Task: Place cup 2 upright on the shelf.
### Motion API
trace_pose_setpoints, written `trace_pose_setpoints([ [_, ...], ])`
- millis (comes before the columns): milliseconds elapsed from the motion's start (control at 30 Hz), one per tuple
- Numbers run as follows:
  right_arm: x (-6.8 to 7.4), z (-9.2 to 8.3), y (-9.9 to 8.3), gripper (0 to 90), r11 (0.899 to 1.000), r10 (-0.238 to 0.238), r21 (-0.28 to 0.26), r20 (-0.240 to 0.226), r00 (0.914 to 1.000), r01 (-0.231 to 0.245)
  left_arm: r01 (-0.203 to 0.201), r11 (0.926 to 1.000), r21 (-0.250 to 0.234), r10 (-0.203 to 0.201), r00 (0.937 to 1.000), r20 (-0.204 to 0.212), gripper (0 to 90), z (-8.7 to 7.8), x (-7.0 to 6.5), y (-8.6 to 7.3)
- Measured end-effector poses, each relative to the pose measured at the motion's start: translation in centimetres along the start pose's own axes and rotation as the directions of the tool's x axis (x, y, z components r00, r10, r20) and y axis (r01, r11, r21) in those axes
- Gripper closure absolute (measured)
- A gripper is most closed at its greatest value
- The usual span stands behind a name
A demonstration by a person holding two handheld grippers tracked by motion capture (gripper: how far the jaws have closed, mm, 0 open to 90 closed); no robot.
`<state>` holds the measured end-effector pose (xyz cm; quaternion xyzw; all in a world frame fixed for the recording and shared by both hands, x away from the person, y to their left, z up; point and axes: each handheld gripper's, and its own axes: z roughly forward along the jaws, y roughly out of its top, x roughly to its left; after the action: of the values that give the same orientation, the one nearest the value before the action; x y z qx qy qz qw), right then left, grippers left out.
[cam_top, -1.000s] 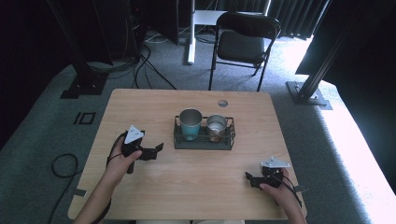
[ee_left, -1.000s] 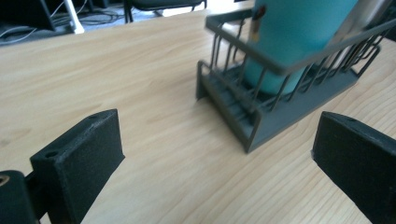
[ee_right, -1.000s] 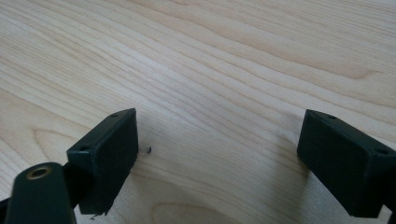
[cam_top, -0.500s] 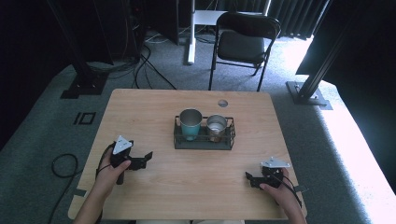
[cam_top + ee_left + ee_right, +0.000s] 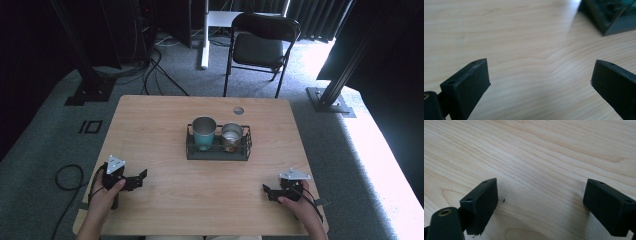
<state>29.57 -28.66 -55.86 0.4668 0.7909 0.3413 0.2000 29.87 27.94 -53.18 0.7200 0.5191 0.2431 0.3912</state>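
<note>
Left gripper pulled back from black wire tray toward near bench edge; both jaws spread, empty; right gripper unmoved.

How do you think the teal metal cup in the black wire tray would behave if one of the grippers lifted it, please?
The teal metal cup looks thin-walled and seems empty, so it is probably light and stiff. Its smooth side may slip between the fingers. It stands upright, taller than the black wire tray's low rail and close beside the smaller copper-coloured metal cup, so a sideways nudge could tip or knock it.
</note>
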Motion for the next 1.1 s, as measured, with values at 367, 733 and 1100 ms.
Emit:
trace_pose_setpoints([
  [367,0.0,0.0,0.0,12.2,1.0,0.001,0.0,0.0,1.0,-0.001,0.122,0.9903,0.066,-0.111,0.9816,-0.156,2.5,-1.3,1.4,-1.2],
  [733,0.0,0.0,0.0,12.1,1.0,0.001,0.0,0.0,1.0,-0.001,0.166,0.978,0.126,-0.137,0.9684,-0.208,2.6,-1.1,2.1,-2.9],
  [1100,0.0,0.0,0.0,12.1,1.0,0.001,0.0,0.0,1.0,-0.001,0.177,0.9723,0.153,-0.134,0.9578,-0.254,2.5,-0.9,3.0,-3.5],
])
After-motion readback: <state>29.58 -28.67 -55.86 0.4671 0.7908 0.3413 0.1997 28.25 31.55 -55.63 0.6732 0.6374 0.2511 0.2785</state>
